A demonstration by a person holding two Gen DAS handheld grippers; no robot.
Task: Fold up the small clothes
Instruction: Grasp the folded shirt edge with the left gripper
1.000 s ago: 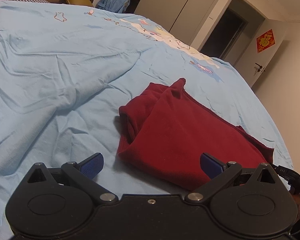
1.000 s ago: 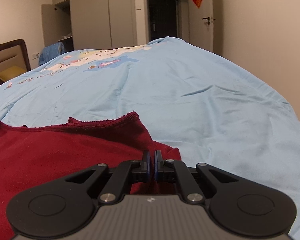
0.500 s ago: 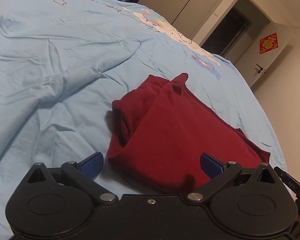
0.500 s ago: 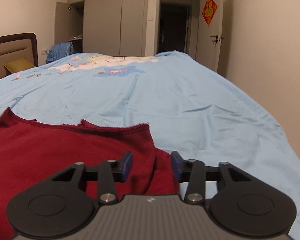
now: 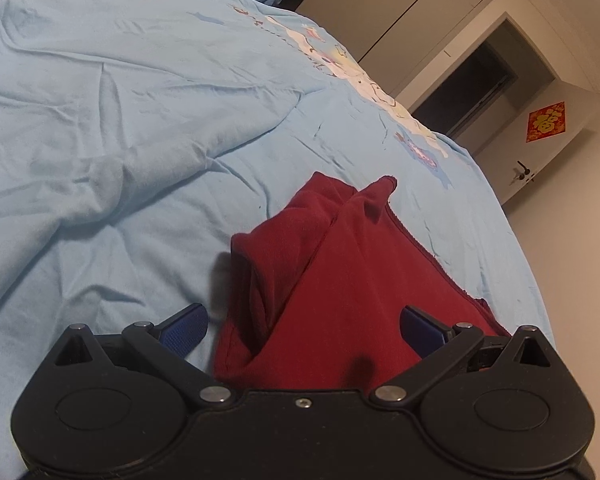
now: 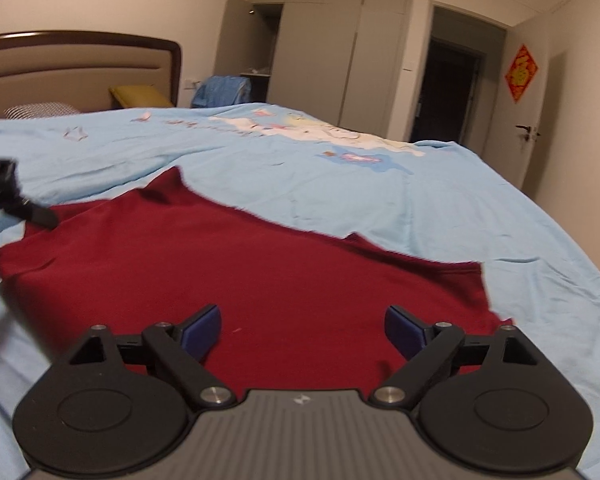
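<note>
A light blue bedsheet [image 5: 148, 128] with a cartoon print covers the bed and fills most of both views. On it lies a dark red garment [image 5: 340, 280], folded over into a long flat shape. In the left wrist view its long axis runs from just under the gripper away and up toward a small peaked corner at the far end, with a raw edge along its right side and bunched folds along its left. In the right wrist view the same dark red garment [image 6: 240, 272] spreads wide across the frame, its far edge slanting down to the right.

The left gripper [image 5: 302, 330] hangs over the near end of the garment with its jaws spread wide; the cloth lies below and between the blue pads, which do not press it. The right gripper [image 6: 302, 330] is over the garment's broad face, its jaws opening wide, and nothing is pinched between its pads.
</note>
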